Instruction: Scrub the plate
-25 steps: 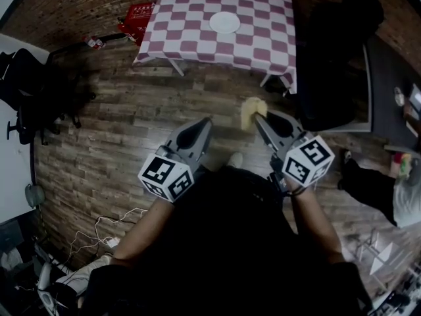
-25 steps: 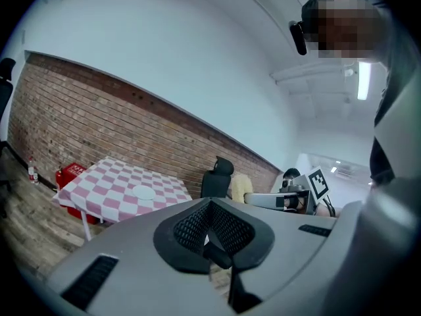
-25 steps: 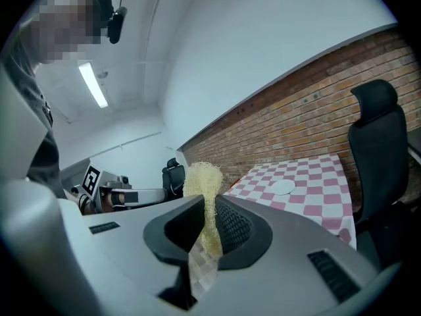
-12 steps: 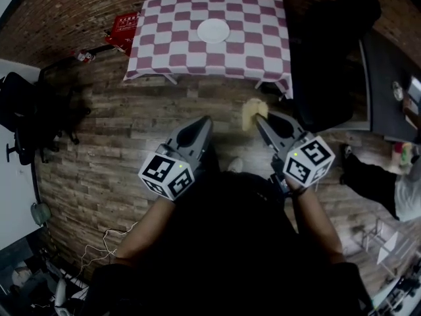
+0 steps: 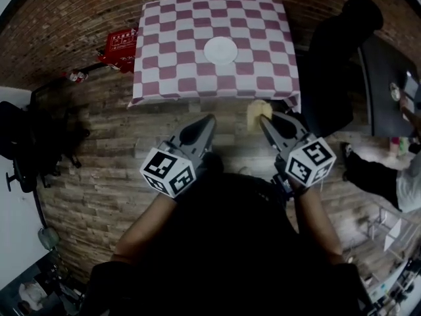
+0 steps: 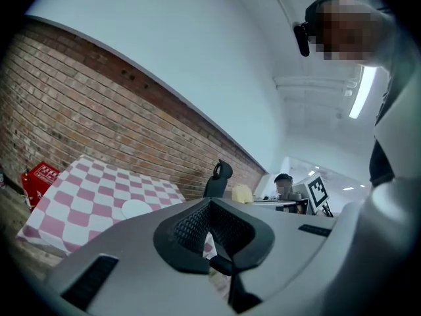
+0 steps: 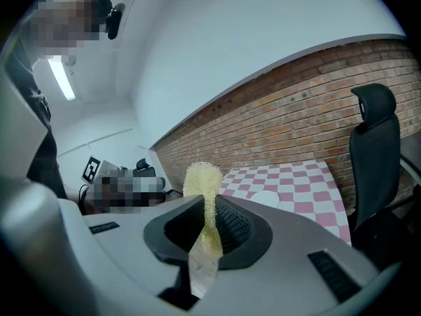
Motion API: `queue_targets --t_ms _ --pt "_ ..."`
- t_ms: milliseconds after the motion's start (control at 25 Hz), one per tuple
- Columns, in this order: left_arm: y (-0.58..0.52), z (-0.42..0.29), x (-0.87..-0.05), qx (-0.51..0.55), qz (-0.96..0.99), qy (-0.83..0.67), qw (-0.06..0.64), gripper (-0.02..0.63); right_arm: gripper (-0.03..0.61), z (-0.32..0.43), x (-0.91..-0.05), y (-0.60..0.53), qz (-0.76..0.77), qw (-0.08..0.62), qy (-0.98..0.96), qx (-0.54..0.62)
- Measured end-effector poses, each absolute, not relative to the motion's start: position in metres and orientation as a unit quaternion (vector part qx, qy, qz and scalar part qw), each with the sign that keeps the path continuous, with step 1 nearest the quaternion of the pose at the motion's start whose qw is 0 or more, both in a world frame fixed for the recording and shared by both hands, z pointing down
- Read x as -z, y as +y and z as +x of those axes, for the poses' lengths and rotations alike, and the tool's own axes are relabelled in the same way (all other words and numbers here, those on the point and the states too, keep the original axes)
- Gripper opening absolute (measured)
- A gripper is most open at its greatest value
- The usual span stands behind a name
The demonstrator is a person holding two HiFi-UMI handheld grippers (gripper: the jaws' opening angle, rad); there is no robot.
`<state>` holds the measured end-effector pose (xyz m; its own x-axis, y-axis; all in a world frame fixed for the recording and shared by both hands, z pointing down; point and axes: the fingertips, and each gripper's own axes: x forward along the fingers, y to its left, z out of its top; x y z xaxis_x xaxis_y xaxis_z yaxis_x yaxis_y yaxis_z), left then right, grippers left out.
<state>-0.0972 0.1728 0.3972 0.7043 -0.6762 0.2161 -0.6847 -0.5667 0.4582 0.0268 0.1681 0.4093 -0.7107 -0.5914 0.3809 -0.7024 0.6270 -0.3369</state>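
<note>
A white plate (image 5: pixel 220 50) lies near the middle of a table with a red-and-white checked cloth (image 5: pixel 171 78) ahead of me. The plate (image 6: pixel 135 208) also shows in the left gripper view, and the plate (image 7: pixel 266 199) in the right gripper view. My right gripper (image 5: pixel 263 118) is shut on a yellow sponge (image 5: pixel 257 114), which sticks up past the jaws; the sponge (image 7: pixel 201 188) shows pinched between them. My left gripper (image 5: pixel 210 120) is shut with nothing in it. Both are held over the wooden floor, short of the table's near edge.
A black office chair (image 5: pixel 342 58) stands at the table's right. A red box (image 5: pixel 118 45) sits on the floor by the brick wall at the left. Another black chair (image 5: pixel 39 137) is at the far left. A person (image 5: pixel 388 170) sits at the right by a dark desk (image 5: pixel 388 91).
Both grippers have travelled forward toward the checked table, which now lies closer in the head view. The sponge stays clamped in the right gripper.
</note>
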Motion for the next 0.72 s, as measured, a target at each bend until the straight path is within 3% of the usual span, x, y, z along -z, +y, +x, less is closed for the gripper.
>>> queue_targets --t_ms 720 --pt "0.101 -0.180 -0.393 0.006 0.905 -0.337 0.260 0.008 0.044 -0.060 -0.419 0.107 0.388 0.130 -0.876 -0.254"
